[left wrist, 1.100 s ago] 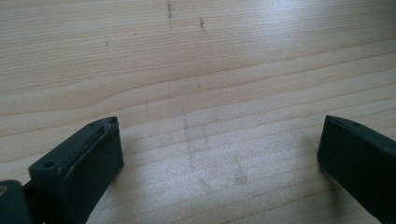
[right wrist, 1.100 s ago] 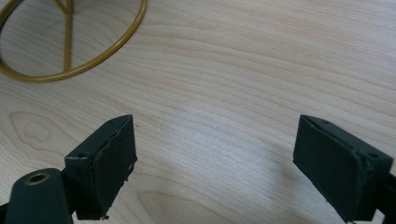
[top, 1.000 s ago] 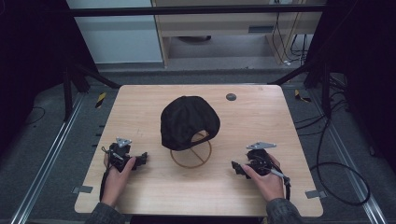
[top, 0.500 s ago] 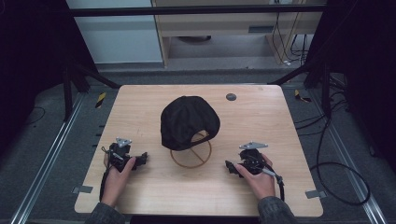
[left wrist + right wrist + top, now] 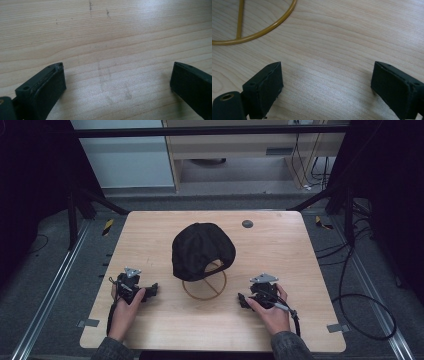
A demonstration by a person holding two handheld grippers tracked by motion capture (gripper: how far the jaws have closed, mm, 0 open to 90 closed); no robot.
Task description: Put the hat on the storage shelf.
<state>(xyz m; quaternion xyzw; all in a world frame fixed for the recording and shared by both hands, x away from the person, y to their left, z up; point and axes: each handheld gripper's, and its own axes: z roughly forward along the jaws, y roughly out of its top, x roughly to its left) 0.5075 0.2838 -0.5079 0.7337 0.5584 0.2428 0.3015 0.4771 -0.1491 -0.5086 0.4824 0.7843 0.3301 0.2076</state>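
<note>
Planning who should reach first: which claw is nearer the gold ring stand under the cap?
Right. The right claw sits just off the gold ring stand on its right side, jaws open over bare wood. The left claw sits farther off on its left.

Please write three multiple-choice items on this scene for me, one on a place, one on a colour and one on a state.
1. Where does the black cap sit?
A. on a gold wire stand near the table's middle
B. on the floor
C. in the left gripper

2. What colour is the ring-shaped base of the stand?
A. red
B. gold
C. white

3. How do the jaws of the right gripper stand?
A. shut on the cap
B. shut on nothing
C. wide apart over bare wood

Answers:
1 A, the high view shows the cap atop the ring stand in mid-table.
2 B, the right gripper view shows a gold ring.
3 C, that view shows bare table between the jaws.
</note>
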